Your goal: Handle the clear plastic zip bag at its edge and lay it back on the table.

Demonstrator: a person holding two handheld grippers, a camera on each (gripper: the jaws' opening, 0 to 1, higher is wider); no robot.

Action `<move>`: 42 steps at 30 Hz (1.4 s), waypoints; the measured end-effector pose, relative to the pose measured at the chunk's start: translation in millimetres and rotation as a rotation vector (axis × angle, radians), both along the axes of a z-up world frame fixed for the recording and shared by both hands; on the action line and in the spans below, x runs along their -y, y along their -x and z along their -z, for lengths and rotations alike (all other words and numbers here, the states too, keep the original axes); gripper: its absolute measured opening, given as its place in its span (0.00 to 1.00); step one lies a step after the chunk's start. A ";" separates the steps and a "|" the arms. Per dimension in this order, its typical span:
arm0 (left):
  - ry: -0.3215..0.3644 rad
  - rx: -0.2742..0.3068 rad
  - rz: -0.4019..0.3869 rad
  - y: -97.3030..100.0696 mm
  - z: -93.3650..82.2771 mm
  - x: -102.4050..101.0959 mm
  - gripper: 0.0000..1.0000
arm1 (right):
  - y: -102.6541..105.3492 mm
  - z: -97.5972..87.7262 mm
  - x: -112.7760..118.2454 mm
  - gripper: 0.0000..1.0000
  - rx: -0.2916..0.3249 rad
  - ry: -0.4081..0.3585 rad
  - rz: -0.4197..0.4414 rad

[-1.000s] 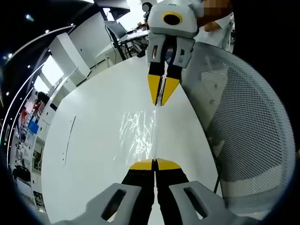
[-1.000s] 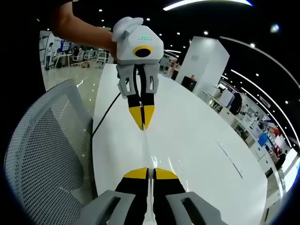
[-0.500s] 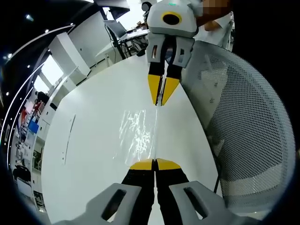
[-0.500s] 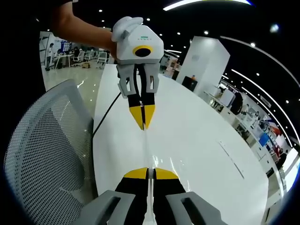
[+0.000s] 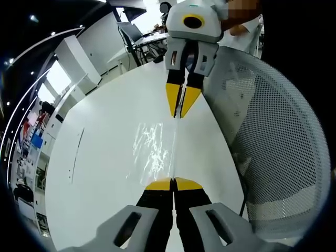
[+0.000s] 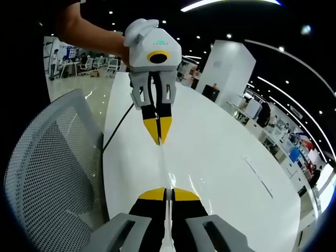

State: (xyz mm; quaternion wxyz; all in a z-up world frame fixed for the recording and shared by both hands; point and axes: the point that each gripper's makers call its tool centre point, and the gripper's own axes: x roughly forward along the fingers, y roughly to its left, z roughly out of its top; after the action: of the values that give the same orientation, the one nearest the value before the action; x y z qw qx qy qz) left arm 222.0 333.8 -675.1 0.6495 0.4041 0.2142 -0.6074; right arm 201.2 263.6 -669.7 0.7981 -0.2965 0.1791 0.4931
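Nothing has really moved since a second ago. Both grippers stay pinched on the clear plastic zip bag (image 5: pixel 157 144), the left gripper (image 5: pixel 172 184) on one end and the right gripper (image 6: pixel 168 193) on the other, stretching it above the white table (image 6: pixel 220 152). Beside it stands a mesh chair (image 5: pixel 278 147)

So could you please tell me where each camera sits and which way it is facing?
Left gripper view: rides the left gripper, looking along the bag over the table at the right gripper.
Right gripper view: rides the right gripper, facing the left gripper and a forearm.
Shared: bag, table, mesh chair.
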 end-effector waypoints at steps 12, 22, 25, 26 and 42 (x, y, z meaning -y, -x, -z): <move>-0.001 -0.002 -0.001 -0.3 0.5 -0.5 0.00 | 0.3 0.7 2.1 0.00 -0.003 0.000 0.004; 0.000 -0.004 -0.003 -1.7 1.2 -1.8 0.00 | -0.1 0.7 3.5 0.00 -0.004 0.001 0.009; 0.000 -0.004 -0.003 -1.4 0.9 -1.2 0.00 | 0.2 0.9 4.7 0.00 -0.004 0.003 0.011; -0.001 -0.003 -0.003 -1.6 0.9 -1.2 0.00 | 0.3 0.8 5.0 0.00 -0.004 0.003 0.011; 0.000 -0.005 -0.011 -2.5 3.0 -4.4 0.00 | 1.4 2.7 8.6 0.00 -0.009 0.008 0.016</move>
State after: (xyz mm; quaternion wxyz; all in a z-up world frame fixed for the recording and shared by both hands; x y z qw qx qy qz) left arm 224.5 338.2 -678.0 0.6522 0.4015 0.2180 -0.6049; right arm 199.8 255.0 -672.4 0.8001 -0.2959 0.1868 0.4873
